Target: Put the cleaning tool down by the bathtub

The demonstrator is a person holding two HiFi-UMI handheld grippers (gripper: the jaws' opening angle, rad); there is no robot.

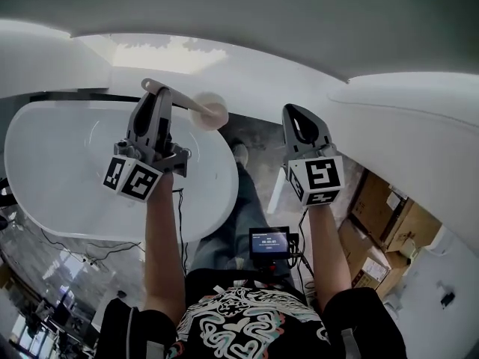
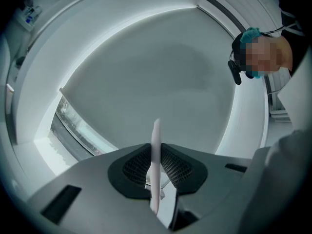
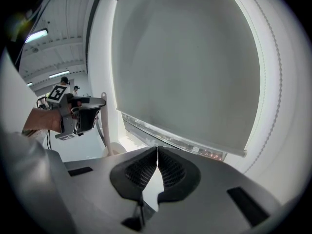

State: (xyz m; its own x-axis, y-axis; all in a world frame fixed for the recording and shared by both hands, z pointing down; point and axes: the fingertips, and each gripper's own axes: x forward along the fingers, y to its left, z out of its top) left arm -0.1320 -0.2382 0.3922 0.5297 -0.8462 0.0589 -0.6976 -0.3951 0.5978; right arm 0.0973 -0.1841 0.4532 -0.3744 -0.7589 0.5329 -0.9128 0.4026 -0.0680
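Observation:
The white oval bathtub [image 1: 52,193] fills the left of the head view. My left gripper [image 1: 153,99] hovers over its far right rim, shut on the cleaning tool [image 1: 196,109], whose cream handle runs right to a round head just past the tub's edge. In the left gripper view the thin white handle [image 2: 155,147] stands edge-on, pinched between the pads of the left gripper [image 2: 156,155]. My right gripper [image 1: 296,117] hangs to the right over the floor, shut and empty. The right gripper view shows the right gripper [image 3: 157,156] with its pads touching, and the left gripper [image 3: 73,112] with the tool [image 3: 103,130].
Cardboard boxes [image 1: 385,226] lie on the floor at the right. A small screen device [image 1: 269,240] hangs at the person's waist, and cables [image 1: 75,245] trail on the floor beside the tub. A grey window blind [image 3: 185,62] faces both grippers.

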